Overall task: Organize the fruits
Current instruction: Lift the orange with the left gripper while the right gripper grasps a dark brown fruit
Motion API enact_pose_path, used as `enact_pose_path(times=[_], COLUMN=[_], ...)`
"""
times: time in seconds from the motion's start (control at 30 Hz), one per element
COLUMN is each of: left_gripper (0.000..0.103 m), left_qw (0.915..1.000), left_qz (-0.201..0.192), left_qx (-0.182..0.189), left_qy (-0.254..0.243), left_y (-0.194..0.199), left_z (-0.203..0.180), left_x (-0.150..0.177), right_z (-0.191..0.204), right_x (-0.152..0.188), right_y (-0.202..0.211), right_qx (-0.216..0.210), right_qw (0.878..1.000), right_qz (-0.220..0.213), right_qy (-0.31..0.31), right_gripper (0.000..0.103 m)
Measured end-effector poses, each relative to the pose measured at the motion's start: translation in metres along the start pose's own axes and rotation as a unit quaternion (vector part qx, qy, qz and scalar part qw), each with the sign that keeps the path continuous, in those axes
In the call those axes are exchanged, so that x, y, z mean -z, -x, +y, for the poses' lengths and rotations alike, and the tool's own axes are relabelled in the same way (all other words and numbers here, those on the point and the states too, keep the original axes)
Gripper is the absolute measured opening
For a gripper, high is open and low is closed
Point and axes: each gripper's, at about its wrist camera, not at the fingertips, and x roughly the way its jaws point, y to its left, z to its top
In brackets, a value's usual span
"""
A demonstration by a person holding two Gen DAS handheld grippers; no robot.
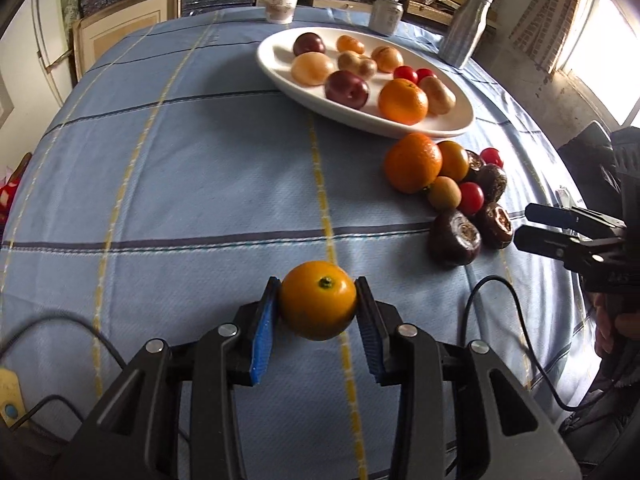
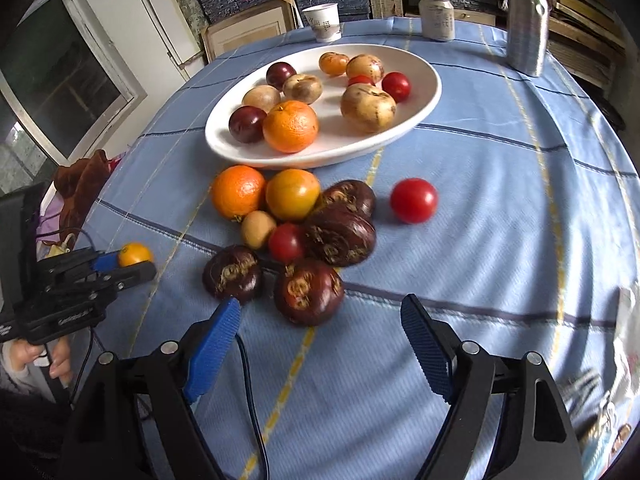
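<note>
My left gripper is shut on a small orange, held over the blue checked tablecloth, left of the fruit pile. It also shows in the right wrist view. My right gripper is open and empty, just in front of a dark brown water chestnut. A loose pile lies in front of the white oval plate: an orange, a yellow-orange fruit, several water chestnuts and a red tomato. The plate holds an orange, plums, tomatoes and pale fruits.
A paper cup, a drink can and a silver bottle stand behind the plate at the table's far edge. Cables trail from both grippers over the cloth. Stacked boxes and frames fill the background.
</note>
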Motion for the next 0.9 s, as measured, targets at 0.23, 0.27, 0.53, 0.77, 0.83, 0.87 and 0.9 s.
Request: enact_pose_path(times=[0.23,0.27,0.53,0.77,0.83,0.87,0.9], left_gripper=[0.037,0.037,0.037,0.037,0.037,0.037,0.037], left_qw=[1.0,1.0,1.0,1.0,1.0,0.9999,0.9999], left_qz=[0.005,0.006,0.006,-0.004,-0.008,-0.009,-0.011], left_qx=[-0.002,-0.002,-0.001,-0.001,-0.004,-0.004,-0.005], left_qy=[0.001,0.0,0.002,0.002,0.0,-0.001,-0.001], left_y=[-0.002,-0.002,-0.007,-0.008,-0.01,-0.01,-0.011], left_z=[0.0,0.0,-0.001,-0.002,-0.004,-0.004,-0.004], left_x=[0.002,0.002,-0.001,-0.003,-0.004,-0.004,-0.006], right_z=[0.002,0.003,0.012,0.006,0.006,0.005,0.005], right_x=[-0.006,-0.006,0.0,0.021,0.025,0.026,0.027], right_y=[-0.018,-0.018,-0.016,-0.002,0.001,0.002,0.002], right_qx=[0.02,0.02,0.012,0.013,0.015,0.014,0.014], right_qw=[0.999,0.999,0.999,0.999,0.998,0.998,0.998], right_qz=[0.015,0.013,0.019,0.027,0.028,0.028,0.028], right_qy=[0.02,0.022,0.05,0.045,0.047,0.045,0.045], right_gripper=[0.067,0.066,0.044,0.043,0.043,0.043,0.043])
